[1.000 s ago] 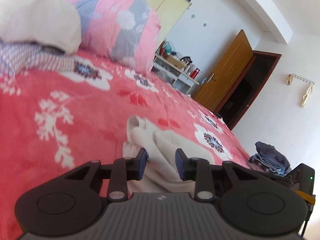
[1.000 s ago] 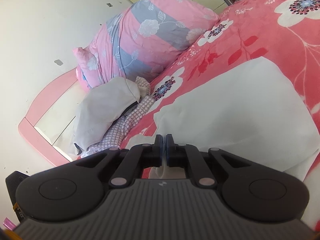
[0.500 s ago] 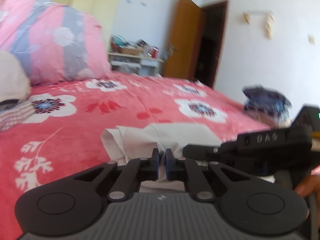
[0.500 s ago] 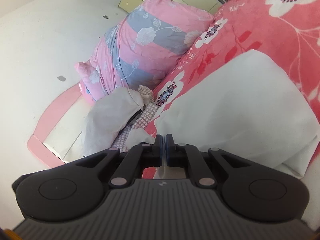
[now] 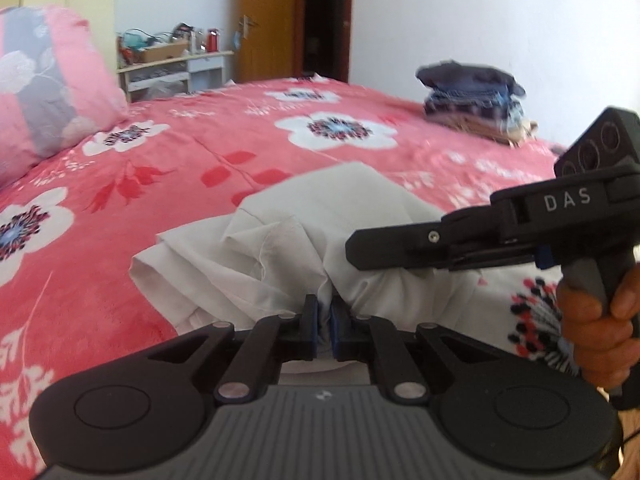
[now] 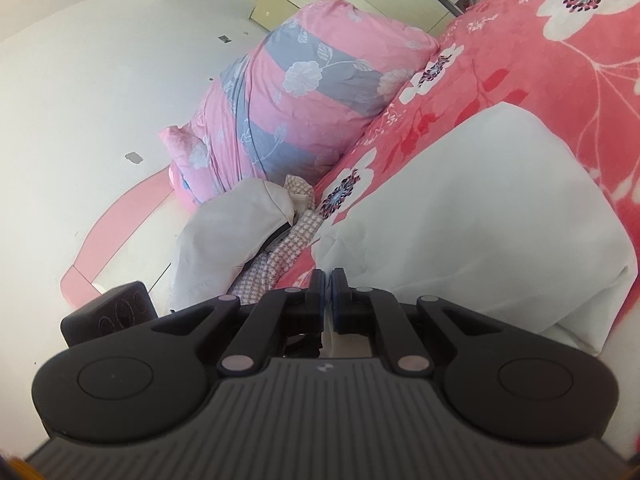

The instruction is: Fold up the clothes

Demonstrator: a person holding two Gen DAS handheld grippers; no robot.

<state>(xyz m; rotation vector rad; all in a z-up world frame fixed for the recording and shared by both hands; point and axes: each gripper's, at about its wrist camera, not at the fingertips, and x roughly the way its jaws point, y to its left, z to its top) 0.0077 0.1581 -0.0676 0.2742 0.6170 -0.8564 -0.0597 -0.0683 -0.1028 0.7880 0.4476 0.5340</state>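
A bedroom with white walls holds a wide bed covered by a red floral blanket point(image 5: 224, 148), which fills most of both views. At the head of the bed a big pink and grey quilt bundle point(image 6: 304, 92) leans against the wall, and just below it lies a pale cushion point(image 6: 228, 236) on a checked cloth point(image 6: 276, 260). Behind the bed, in the left wrist view, stand an open brown door point(image 5: 266, 20) and a low white shelf point(image 5: 176, 68) with small items on it. Near the far edge of the blanket sits a pile of folded dark clothes point(image 5: 472, 100).

The white garment point(image 5: 320, 216) lies on the blanket close to the near side, partly lifted and bunched into folds. In the right wrist view it looks like a smooth white sheet spread to the right.

The left gripper point(image 5: 325, 322) has its jaws closed on a pinch of the white cloth at the near edge. The right gripper point(image 6: 329, 300) is closed too, with a thin layer of the same cloth between its blue pads. In the left wrist view the right gripper comes in from the right side, just above the garment, and the person's right hand point(image 5: 600, 320) holds its handle.
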